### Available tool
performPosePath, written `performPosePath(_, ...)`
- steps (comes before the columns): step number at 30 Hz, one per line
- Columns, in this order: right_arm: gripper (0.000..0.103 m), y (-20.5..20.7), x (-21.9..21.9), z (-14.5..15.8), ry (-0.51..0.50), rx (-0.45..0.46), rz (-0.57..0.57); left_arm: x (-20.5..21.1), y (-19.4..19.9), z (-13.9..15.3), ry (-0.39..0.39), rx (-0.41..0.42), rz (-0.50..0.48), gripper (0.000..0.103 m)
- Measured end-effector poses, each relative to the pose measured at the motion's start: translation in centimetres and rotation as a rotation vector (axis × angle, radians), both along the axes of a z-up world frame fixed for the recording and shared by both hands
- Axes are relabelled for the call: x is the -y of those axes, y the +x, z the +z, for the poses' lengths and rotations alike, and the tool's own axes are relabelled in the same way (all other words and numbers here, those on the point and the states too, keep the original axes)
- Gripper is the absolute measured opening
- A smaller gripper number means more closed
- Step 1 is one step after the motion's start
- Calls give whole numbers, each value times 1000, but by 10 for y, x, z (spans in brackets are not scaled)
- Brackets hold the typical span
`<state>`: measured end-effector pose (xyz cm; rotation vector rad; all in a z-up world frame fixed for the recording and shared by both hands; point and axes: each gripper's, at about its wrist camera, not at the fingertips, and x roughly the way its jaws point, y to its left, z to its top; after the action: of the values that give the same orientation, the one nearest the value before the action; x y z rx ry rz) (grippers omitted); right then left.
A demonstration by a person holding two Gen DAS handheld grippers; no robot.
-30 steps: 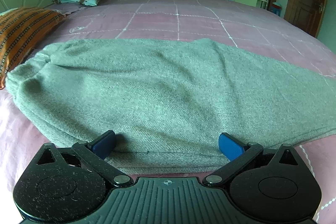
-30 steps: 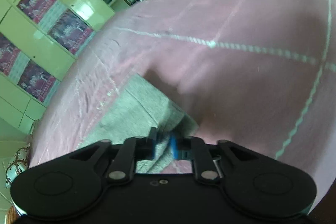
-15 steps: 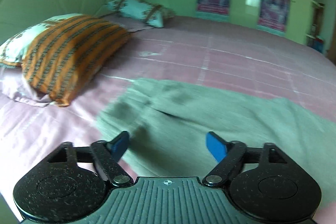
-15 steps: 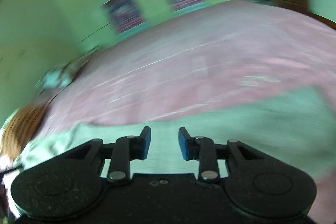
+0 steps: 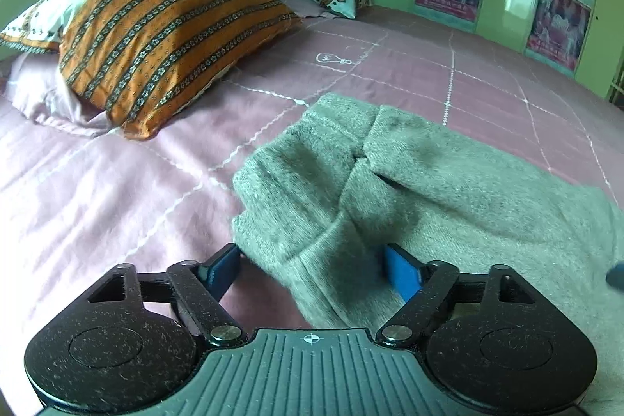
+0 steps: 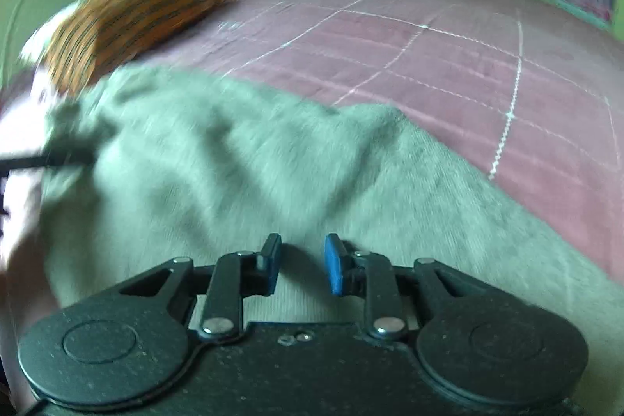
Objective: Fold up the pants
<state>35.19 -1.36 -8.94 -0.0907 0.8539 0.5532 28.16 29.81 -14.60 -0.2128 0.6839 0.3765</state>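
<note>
Pink bed [image 5: 487, 80], striped pillow [image 5: 163, 38] at its head, grey pants [image 5: 448, 182] spread across it. Your left gripper [image 5: 312, 266] straddles the waistband corner, jaws wide; your right gripper [image 6: 302, 262] hovers over the fabric, jaws narrowly parted, gripping nothing.

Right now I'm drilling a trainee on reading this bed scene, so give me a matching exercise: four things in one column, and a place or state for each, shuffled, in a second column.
Things:
1. pants
2. striped pillow
3. left tongs
4. right tongs

Places or states:
A. open wide, fingers either side of a bunched grey fabric end
B. propped at the head of the bed
C. spread grey across the pink bedspread
D. narrowly open above grey cloth, gripping nothing

Pairs: 1-C, 2-B, 3-A, 4-D
</note>
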Motion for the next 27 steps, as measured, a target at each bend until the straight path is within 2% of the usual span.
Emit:
performPosePath(3,12,17,0,-1,-9,7,-47,-7,11,-3,5,0,-11,89)
performPosePath(7,8,27,12,0,-8,10,-97,-10,10,0,-11,8,-4,88)
performPosePath(8,9,24,19,3,-2,16,-110,-6,7,5,0,21,-13,81)
performPosePath(9,14,21,24,4,7,36,-114,-1,3,11,31,27,-15,78)
performPosePath(11,18,11,28,10,22,80,-115,6,-1,22,67,53,-17,77)
performPosePath(13,18,11,28,13,41,94,-104,9,1,34,65,84,-8,77)
performPosePath(18,18,20,5,11,31,109,-62,21,26,48,115,101,-25,77)
performPosePath(20,18,32,-9,1,-6,83,-42,21,41,42,148,64,-25,77)
performPosePath(23,18,51,-19,-10,-38,91,-70,1,59,19,121,-12,-12,78)
performPosePath(25,27,62,-22,-9,-49,108,-95,-13,60,12,55,-6,-4,85)
performPosePath(26,36,71,-20,-7,-41,99,-126,-14,59,13,54,-1,-6,85)
performPosePath(27,36,76,-18,-6,-28,80,-140,-13,56,17,65,5,-8,85)
